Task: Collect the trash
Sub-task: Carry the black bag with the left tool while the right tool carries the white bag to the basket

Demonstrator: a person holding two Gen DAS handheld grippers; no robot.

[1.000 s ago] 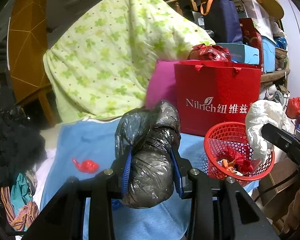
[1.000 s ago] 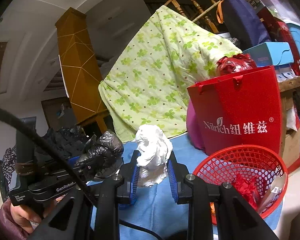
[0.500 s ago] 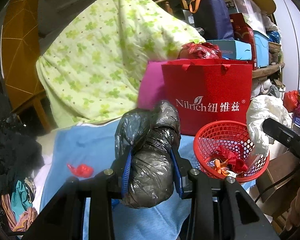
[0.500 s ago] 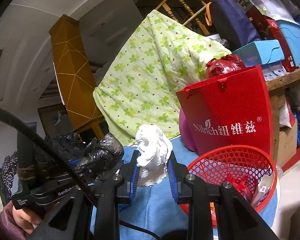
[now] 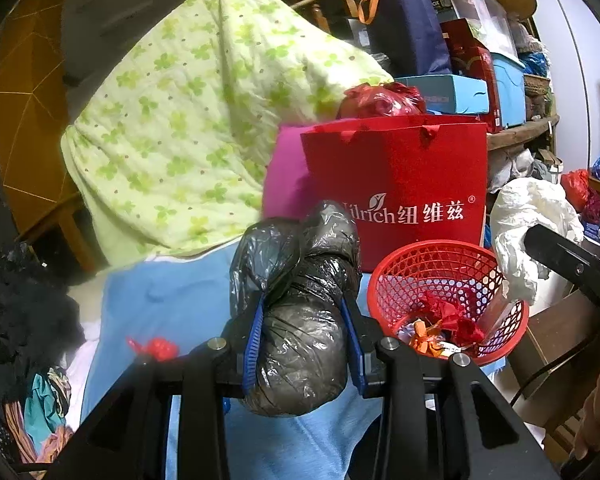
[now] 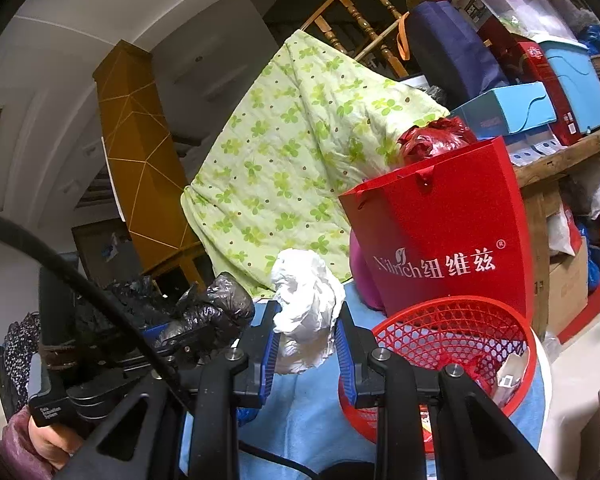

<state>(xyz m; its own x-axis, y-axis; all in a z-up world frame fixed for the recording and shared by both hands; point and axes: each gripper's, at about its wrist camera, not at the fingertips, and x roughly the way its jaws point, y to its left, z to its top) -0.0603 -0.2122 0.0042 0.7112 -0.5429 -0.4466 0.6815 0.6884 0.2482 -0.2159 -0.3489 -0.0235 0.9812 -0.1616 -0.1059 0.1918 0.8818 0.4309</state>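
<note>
My left gripper (image 5: 302, 340) is shut on a crumpled black plastic bag (image 5: 296, 312), held above the blue cloth (image 5: 160, 300). My right gripper (image 6: 306, 340) is shut on a crumpled white paper wad (image 6: 304, 304); the wad also shows in the left wrist view (image 5: 528, 220), just right of the red mesh basket (image 5: 440, 268). The basket (image 6: 452, 332) holds red and orange wrappers and sits at the right edge of the cloth. The black bag also shows in the right wrist view (image 6: 212, 312), to the left. A small red scrap (image 5: 156, 348) lies on the cloth at the left.
A red Nilrich paper bag (image 5: 400, 176) stands behind the basket, with a pink cushion (image 5: 284, 176) and a green flowered quilt (image 5: 200, 120) behind. Boxes crowd a shelf (image 5: 520, 128) at the right. Dark clothes (image 5: 16, 312) lie at the left.
Both grippers have shifted right with their loads still held. The basket now sits closer in both views, and the white wad hangs nearer its rim.
</note>
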